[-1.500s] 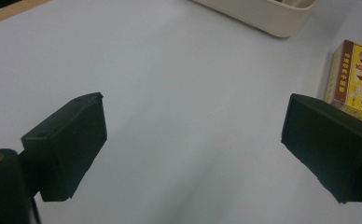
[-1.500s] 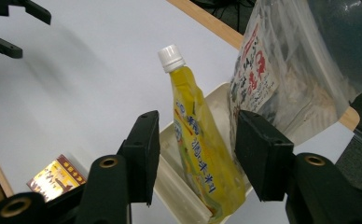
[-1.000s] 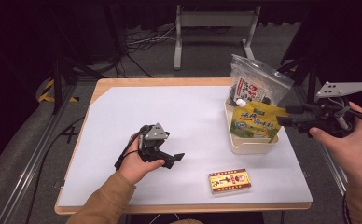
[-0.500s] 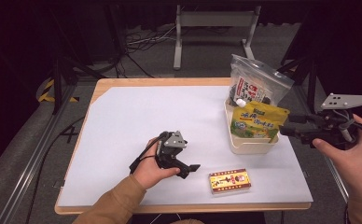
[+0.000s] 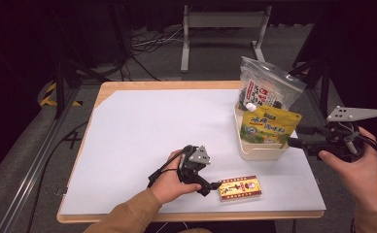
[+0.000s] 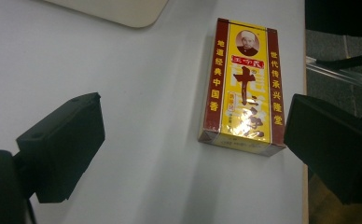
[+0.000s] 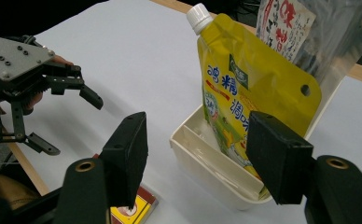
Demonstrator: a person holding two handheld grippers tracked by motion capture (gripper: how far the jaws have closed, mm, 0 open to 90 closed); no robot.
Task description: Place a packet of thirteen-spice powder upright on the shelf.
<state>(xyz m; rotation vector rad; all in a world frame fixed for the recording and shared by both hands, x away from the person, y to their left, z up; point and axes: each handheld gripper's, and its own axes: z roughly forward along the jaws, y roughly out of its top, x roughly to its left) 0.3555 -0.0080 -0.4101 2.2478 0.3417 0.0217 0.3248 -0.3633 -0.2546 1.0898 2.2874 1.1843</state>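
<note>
The left gripper [image 6: 193, 140] hung over the yellow box [image 6: 243, 84], fingers wide — seemingly lined up to straddle it; the right gripper [image 7: 207, 154] — also wide — faced the yellow pouch [image 7: 244, 88].

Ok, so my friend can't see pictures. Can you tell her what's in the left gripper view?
A yellow and red box with Chinese writing lies flat on a white table, just ahead of the left gripper, whose two black jaws are spread wide open and not touching it. The rounded corner of a cream tray shows at the top edge.

black gripper [image 5: 211, 187] with grey screwed plate; tan sleeve [image 5: 128, 216].
</note>
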